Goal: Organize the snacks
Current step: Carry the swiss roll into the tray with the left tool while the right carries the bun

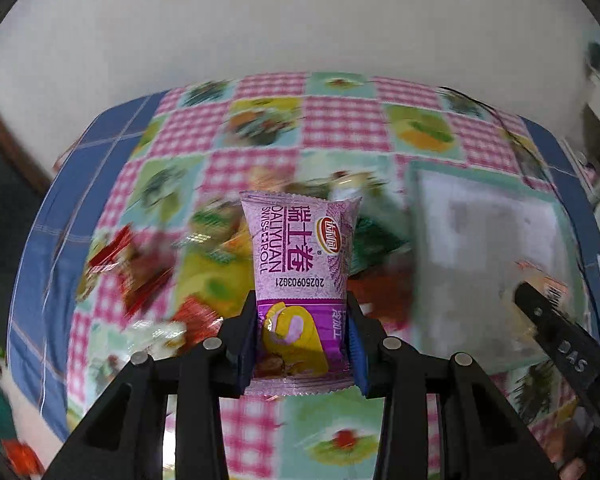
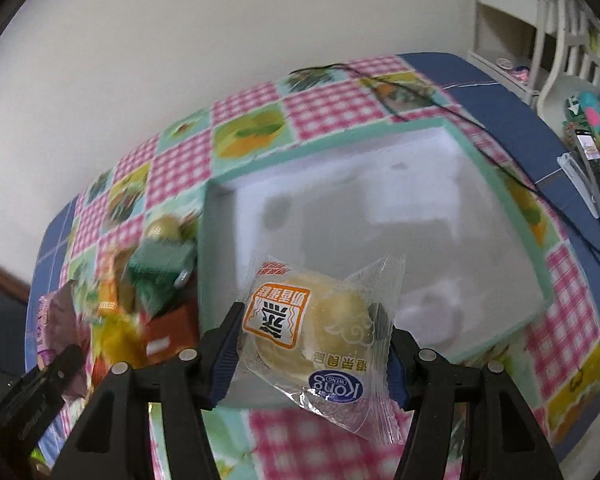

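My left gripper (image 1: 302, 322) is shut on a purple Swiss roll packet (image 1: 298, 256), held upright above the checked tablecloth (image 1: 340, 120). A blurred pile of snack packets (image 1: 140, 276) lies on the cloth behind and left of it. My right gripper (image 2: 312, 340) is shut on a clear-wrapped yellow pastry (image 2: 320, 316), held over the near left corner of a white box with a green rim (image 2: 332, 136). The same box (image 1: 484, 240) shows at right in the left wrist view, where the right gripper's finger (image 1: 556, 328) reaches in. The left gripper's finger (image 2: 40, 384) shows at lower left in the right wrist view.
More snacks, green, orange and red packets (image 2: 152, 280), lie just left of the box. A black cable (image 2: 460, 120) runs across the cloth behind the box. A phone and small items (image 2: 596, 176) sit at the far right. A white wall (image 1: 260, 20) stands behind the table.
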{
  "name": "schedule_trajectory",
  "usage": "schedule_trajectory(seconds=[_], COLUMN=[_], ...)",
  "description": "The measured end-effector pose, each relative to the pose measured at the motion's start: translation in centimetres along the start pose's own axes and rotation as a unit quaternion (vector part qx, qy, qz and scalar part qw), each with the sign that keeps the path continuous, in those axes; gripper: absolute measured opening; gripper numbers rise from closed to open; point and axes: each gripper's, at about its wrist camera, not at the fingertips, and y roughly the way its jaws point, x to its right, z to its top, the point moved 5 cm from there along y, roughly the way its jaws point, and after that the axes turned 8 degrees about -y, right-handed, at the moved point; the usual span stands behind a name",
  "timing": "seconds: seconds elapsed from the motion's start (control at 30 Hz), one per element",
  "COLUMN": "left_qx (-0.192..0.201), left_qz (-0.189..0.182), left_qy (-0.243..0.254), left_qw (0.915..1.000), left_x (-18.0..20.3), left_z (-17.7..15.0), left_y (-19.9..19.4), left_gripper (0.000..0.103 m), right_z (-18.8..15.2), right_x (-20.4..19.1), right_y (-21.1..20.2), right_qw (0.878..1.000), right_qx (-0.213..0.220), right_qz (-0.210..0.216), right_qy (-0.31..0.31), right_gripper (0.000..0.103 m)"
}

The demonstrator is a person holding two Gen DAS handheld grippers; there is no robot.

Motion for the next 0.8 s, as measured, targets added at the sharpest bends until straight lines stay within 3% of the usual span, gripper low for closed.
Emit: schedule_trajectory(seconds=[0.37, 0.8], left_qx=[0.015, 0.018], left_qz=[-0.045, -0.044], left_qy=[0.066, 0.095], left_qw=[0.9967, 0.9943], left_x=[10.3, 14.5], left_z=[3.1, 4.6], left_y=[4.2, 9.5], left_gripper=[0.041, 0.041], right_z=[4.3, 7.0], right_x=[5.6, 9.4], right_y=[3.0, 7.3], right_qw=[0.997, 0.995], right_qx=[0.042, 0.04], right_qz=[-0.06, -0.082], right_qy=[0.019, 0.044], right_gripper=[0.064, 0.064])
